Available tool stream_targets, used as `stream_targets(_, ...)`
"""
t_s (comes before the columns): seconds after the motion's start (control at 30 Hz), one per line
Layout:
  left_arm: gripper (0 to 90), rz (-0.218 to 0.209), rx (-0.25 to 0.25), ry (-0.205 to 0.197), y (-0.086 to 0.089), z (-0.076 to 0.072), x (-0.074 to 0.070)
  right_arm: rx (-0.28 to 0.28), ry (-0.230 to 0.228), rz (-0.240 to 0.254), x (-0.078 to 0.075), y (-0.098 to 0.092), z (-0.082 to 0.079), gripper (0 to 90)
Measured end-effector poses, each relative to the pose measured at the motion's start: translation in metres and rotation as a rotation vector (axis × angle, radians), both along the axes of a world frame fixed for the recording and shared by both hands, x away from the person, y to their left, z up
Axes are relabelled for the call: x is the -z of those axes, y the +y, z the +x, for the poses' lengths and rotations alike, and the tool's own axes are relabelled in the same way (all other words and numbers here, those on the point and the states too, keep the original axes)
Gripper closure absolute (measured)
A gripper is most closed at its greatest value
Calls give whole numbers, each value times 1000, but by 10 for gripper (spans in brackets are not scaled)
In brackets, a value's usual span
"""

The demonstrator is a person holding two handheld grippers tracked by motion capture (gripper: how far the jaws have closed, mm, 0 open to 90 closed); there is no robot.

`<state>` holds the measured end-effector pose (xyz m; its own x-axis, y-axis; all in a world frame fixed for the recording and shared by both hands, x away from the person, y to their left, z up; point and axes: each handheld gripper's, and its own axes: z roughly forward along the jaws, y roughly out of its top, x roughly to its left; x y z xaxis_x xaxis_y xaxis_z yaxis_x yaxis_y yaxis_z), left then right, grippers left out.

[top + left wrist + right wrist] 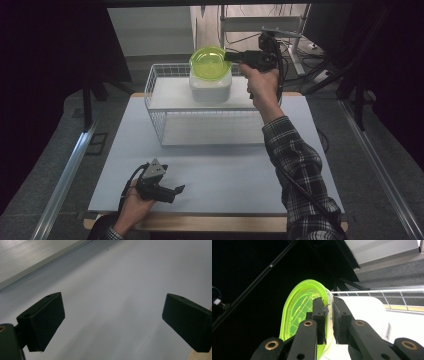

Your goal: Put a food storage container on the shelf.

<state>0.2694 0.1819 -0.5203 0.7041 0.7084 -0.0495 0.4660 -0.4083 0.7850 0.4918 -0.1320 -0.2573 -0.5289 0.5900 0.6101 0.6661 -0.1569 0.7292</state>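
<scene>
1. Right arm reaches far forward, raised, plaid sleeve showing.
2. Right gripper [231, 56] points left, jaws nearly closed, pinching a rim.
3. Left hand [132, 206] low near the body; left gripper [176, 190] jaws wide apart, holding nothing.

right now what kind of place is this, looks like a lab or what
Probably a lab or recording bench, not a home. A plain white table stands between metal rails with dark curtains at the sides, and cables and equipment stands sit behind the wire basket.
</scene>
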Motion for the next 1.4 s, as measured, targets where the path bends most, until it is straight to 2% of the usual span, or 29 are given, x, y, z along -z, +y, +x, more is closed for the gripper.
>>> stream_targets(0.1, 41, -4, -1, 0, 0, 0, 0, 26, 12, -16, 0, 2, 1, 800)
stream_targets(0.17, 41, 1, 2, 1, 0, 0, 0, 45, 4, -54, -2, 4, 1, 792)
stream_targets(0.37, 41, 3, 2, 2, -1, 0, 0, 97, -9, -110, -4, 10, 2, 763)
stream_targets(0.63, 41, 5, 6, 2, -1, 0, 0, 126, -12, -117, -3, 10, 5, 724)
stream_targets(0.77, 41, 6, 6, 1, -1, 0, 0, 120, -22, -105, -2, 9, 5, 653)
stream_targets(0.87, 41, 5, 5, 0, -1, 0, 0, 112, -44, -102, -4, 8, 5, 540)
stream_targets(0.97, 41, 5, 5, 1, -1, 0, 0, 86, -59, -110, -4, 8, 4, 441)
stream_targets(1.13, 40, 8, 6, 1, -1, 0, 0, 26, -95, -152, -1, 9, 1, 267)
stream_targets(1.4, 40, 9, 7, 0, -1, 0, 0, -29, -170, -202, 4, 3, -13, 195)
